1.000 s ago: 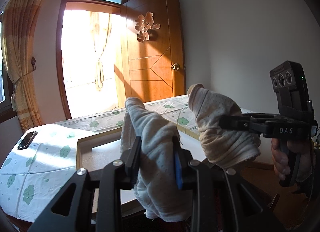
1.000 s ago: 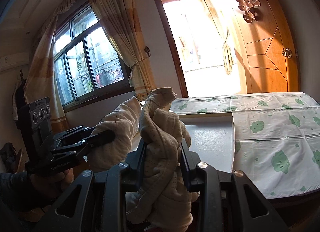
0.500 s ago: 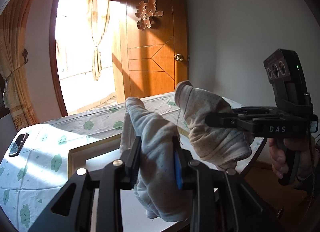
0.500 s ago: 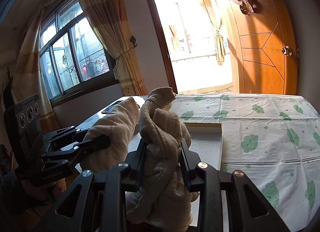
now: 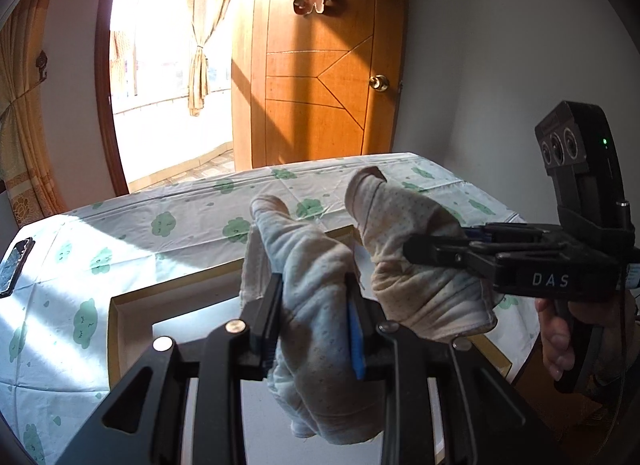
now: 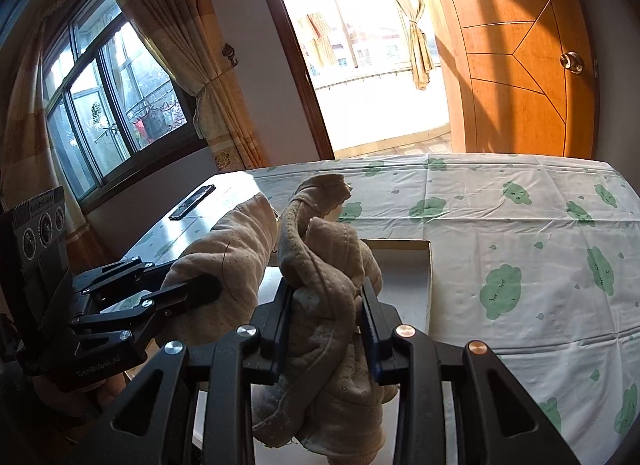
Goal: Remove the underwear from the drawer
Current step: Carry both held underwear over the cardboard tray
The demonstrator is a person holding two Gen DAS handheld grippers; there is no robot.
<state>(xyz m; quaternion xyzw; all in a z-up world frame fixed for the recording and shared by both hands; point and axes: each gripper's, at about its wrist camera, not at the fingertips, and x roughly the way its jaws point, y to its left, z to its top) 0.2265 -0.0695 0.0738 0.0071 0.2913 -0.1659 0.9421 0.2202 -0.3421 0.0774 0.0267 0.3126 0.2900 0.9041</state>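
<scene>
Both grippers up over open drawer [image 5: 120, 305]: left gripper [image 5: 314, 325] jaws clenched on pale-blue underwear [image 5: 316, 305], right gripper [image 6: 326, 331] jaws clamped on beige underwear [image 6: 328, 305]. Held high, guessing so fabric clears drawer rim.

Underwear [image 5: 316, 277] soft dotted cloth; door [image 5: 320, 77] glossy wood.

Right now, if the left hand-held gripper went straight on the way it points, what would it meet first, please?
Probably the open drawer just ahead and below the left hand-held gripper, which is clamping pale underwear; depth is unclear.
</scene>
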